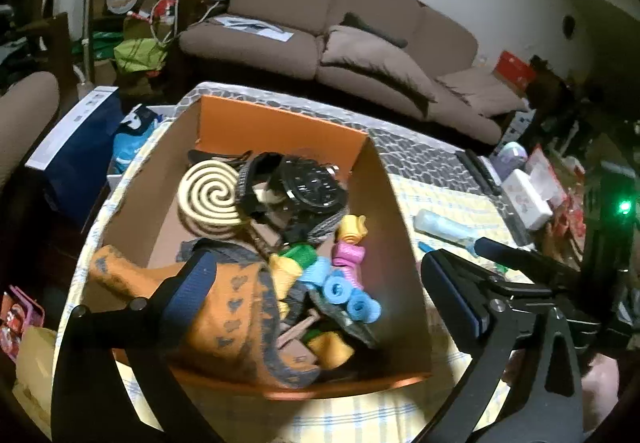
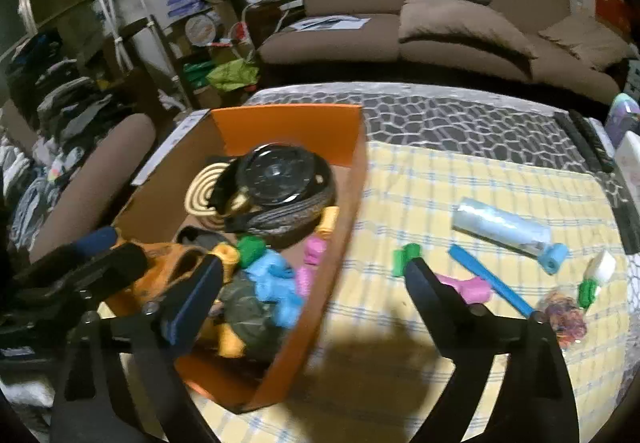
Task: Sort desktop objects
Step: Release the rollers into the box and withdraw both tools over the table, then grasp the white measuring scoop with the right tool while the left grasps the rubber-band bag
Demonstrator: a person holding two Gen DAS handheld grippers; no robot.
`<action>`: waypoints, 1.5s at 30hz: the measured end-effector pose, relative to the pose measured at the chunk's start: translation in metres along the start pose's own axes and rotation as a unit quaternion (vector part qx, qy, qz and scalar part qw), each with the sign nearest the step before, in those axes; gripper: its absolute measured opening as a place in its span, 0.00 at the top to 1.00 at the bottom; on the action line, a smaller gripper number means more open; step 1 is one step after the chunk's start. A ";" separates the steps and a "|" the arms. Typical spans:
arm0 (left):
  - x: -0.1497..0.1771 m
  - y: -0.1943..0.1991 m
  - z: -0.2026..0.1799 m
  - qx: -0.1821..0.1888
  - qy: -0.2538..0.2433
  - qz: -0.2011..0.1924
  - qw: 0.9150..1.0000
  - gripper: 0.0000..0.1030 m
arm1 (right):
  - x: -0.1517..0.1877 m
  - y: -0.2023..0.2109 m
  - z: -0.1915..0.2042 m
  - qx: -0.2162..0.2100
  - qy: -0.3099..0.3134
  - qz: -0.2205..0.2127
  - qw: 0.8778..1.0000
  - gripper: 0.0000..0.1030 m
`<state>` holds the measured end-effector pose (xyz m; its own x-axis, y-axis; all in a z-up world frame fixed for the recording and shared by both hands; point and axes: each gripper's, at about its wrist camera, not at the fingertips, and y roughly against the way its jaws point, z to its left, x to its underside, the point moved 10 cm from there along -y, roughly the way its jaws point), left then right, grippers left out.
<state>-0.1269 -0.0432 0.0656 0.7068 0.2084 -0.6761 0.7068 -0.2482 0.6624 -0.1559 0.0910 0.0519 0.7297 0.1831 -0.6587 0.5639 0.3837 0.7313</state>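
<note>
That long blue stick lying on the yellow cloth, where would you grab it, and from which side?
Probably around the middle of the blue stick, coming down from above. It lies flat and slanted on the cloth, so the fingers should straddle its narrow width, turned across its length. Its middle is clear; the lower end runs close to the bag of rubber bands, and a pink piece sits alongside.

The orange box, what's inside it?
The orange box holds a spiral coil, a black watch, an orange patterned cloth and colorful little spools. Whatever lies underneath the pile is covered.
</note>
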 end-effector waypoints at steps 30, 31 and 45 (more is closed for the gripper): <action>0.067 -0.076 -0.211 0.089 -0.139 0.048 0.985 0.00 | 0.046 0.077 -0.264 0.119 -0.212 -0.011 0.970 0.05; 0.070 -0.080 -0.217 0.089 -0.145 0.048 0.984 0.00 | 0.049 0.080 -0.272 0.121 -0.219 -0.011 0.968 0.05; 0.129 -0.157 -0.271 0.055 -0.234 0.089 0.967 0.00 | 0.082 0.079 -0.326 0.138 -0.260 0.009 0.956 0.05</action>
<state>-0.1388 0.2793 -0.0377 0.7072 -0.2918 -0.6440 0.5505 -0.3444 0.7605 -0.1774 0.4310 -0.0016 0.7930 -0.3140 -0.5220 0.5782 0.1181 0.8073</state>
